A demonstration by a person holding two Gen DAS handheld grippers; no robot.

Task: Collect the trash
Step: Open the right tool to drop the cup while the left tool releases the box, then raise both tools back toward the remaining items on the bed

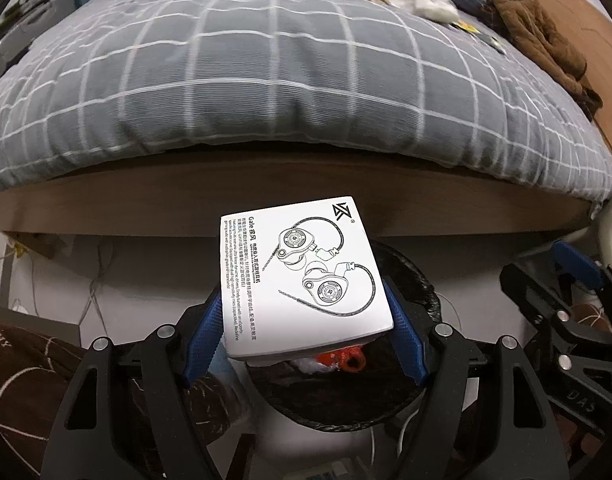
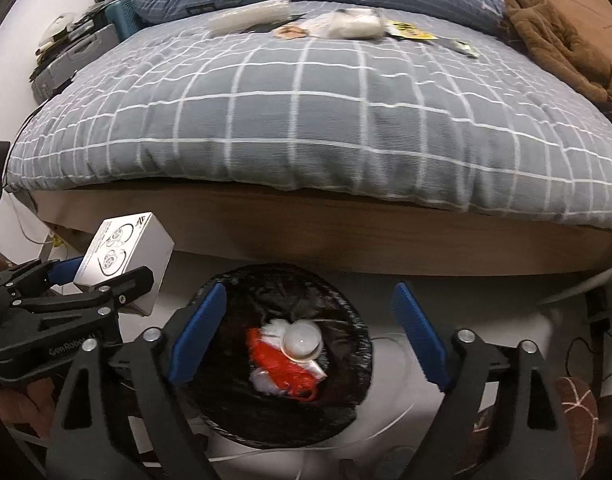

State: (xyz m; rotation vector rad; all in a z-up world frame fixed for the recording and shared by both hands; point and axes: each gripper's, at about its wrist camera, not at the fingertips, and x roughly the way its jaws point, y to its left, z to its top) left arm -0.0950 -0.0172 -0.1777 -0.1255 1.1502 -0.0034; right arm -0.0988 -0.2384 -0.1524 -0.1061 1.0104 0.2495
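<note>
Nearest, the left hand-held gripper (image 1: pixel 306 320) clamps a white earphone box (image 1: pixel 302 276) between its blue pads, printed face up, held above the near rim of the bin. The right hand-held gripper (image 2: pixel 310 332) stands with its jaws spread wide and nothing between them, directly over the black-lined trash bin (image 2: pixel 226 412). Down in the bin lie a red and white wrapper (image 2: pixel 282 364) and a small frosted dome (image 2: pixel 302 340) on top of it. The bin sits on the pale floor, tucked against the wooden bed frame (image 2: pixel 346 236), which blocks the way just behind it. Above lies a grey checked duvet (image 2: pixel 306 112). At its far end, more litter waits: clear plastic packaging (image 2: pixel 250 16), white crumpled bags (image 2: pixel 350 24), a yellow wrapper (image 2: pixel 410 32), beside a brown fleece garment (image 2: pixel 554 40).
</note>
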